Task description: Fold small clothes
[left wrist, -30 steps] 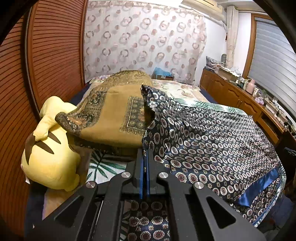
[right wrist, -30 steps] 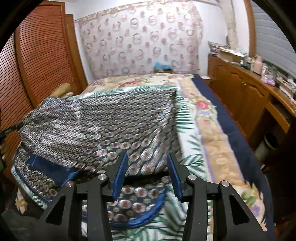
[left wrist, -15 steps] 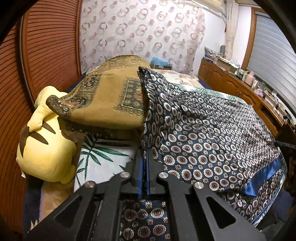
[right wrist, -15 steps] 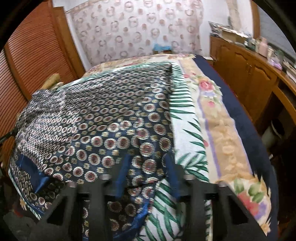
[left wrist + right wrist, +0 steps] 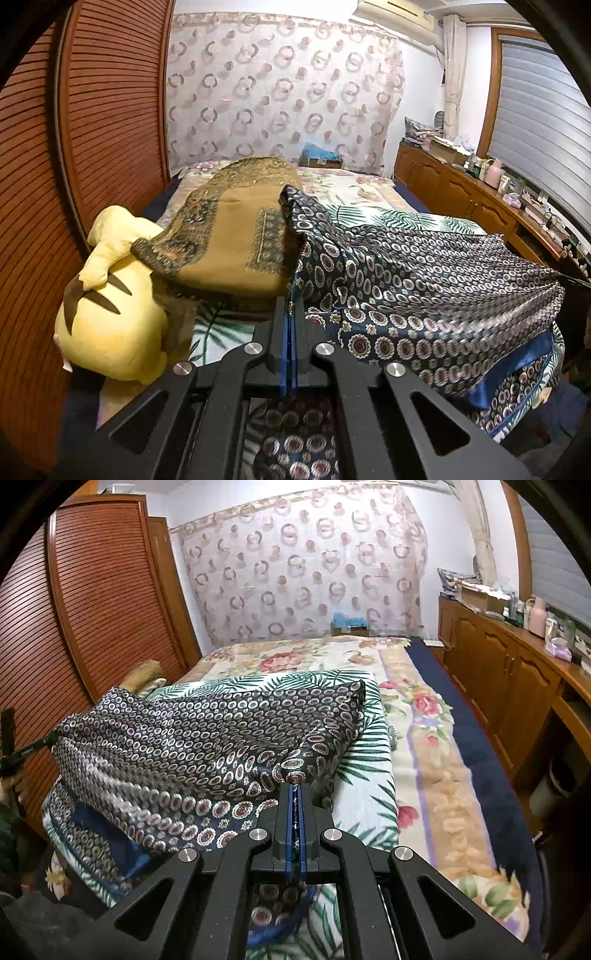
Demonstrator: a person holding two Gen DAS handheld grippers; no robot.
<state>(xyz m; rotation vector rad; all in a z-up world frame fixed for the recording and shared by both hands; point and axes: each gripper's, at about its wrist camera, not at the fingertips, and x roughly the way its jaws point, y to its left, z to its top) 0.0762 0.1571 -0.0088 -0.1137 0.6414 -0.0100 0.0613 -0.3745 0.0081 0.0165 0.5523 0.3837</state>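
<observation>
On the bed [image 5: 436, 805], navy patterned garment [image 5: 192, 731] lifted at its near edge (far part lying flat); left gripper [image 5: 290, 314] and right gripper [image 5: 294, 790] each clamped on cloth.

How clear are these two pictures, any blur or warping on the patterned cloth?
Left wrist view: the patterned garment smears near its right edge, while the yellow plush toy stays sharp and the louvred door bows from fisheye. Right wrist view: the cloth's left part blurs, and the bedspread softens lower right.
</observation>
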